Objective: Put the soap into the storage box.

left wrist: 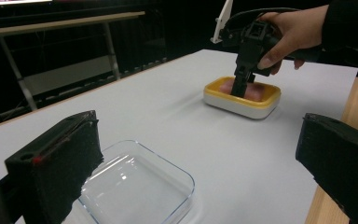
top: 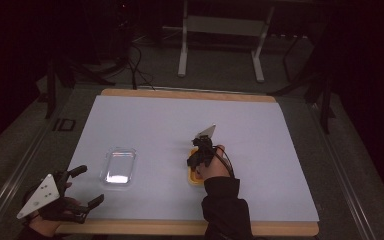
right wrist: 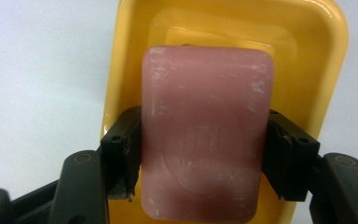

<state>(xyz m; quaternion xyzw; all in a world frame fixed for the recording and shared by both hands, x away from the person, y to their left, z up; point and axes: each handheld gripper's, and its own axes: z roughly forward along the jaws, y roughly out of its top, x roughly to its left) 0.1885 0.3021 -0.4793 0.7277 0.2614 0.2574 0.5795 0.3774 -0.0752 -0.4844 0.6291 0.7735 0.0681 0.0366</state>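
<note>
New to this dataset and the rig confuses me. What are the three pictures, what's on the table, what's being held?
There is no robot arm here: a person holds a two-jaw claw in each hand. The high view looks down on the table from above the person's side. The other two come from cameras riding on each claw, looking along its black jaws. On the white table cover lie a clear empty container and a yellow soap dish. The right claw reaches down into the dish, its jaws closed on the sides of a pink soap bar. The left claw stands open beside the clear container, holding nothing.
</note>
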